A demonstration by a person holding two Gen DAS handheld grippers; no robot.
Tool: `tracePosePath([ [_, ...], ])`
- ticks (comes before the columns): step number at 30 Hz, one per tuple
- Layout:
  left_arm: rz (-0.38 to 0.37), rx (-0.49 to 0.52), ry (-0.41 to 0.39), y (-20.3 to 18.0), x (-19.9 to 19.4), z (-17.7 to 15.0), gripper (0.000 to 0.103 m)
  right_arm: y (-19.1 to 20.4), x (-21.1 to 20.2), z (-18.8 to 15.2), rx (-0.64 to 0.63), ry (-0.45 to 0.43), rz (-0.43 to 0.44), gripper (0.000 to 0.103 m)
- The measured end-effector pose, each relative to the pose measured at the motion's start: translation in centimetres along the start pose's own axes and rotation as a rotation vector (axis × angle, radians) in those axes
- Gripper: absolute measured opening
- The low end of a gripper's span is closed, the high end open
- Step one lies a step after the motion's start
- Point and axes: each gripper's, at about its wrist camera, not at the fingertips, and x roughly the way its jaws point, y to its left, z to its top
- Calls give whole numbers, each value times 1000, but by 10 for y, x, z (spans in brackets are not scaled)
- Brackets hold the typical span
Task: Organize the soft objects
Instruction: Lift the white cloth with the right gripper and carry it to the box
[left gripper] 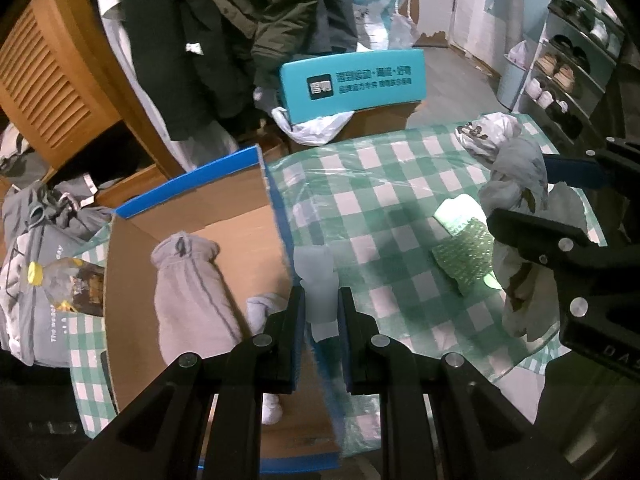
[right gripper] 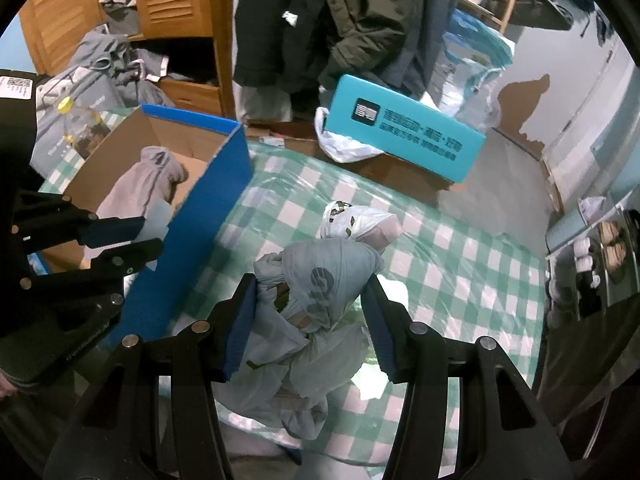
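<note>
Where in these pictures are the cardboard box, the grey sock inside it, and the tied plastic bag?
cardboard box [right gripper: 224, 176], right wrist view, blue outer wall
grey sock [left gripper: 188, 280], left wrist view, middle of its body
tied plastic bag [right gripper: 320, 280], right wrist view, bulging upper part

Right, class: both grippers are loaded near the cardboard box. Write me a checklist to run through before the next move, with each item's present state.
1. Left gripper shut on the pale cloth piece: ok.
2. Right gripper clamped on the bagged bundle: ok.
3. Cardboard box open at the top: ok.
4. Room left in the box beside the grey garment: ok.
5. Cloth piece fully over the box, clear of the blue wall: cannot tell.
6. Other items left on the checked tablecloth, such as the white printed bag: not ok.
</note>
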Motion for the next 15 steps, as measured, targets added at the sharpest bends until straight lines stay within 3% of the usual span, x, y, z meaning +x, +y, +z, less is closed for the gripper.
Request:
tracePosePath([
  [15, 27, -71, -1, 47, 0, -11, 15, 42, 8, 29, -66, -6, 40, 52],
])
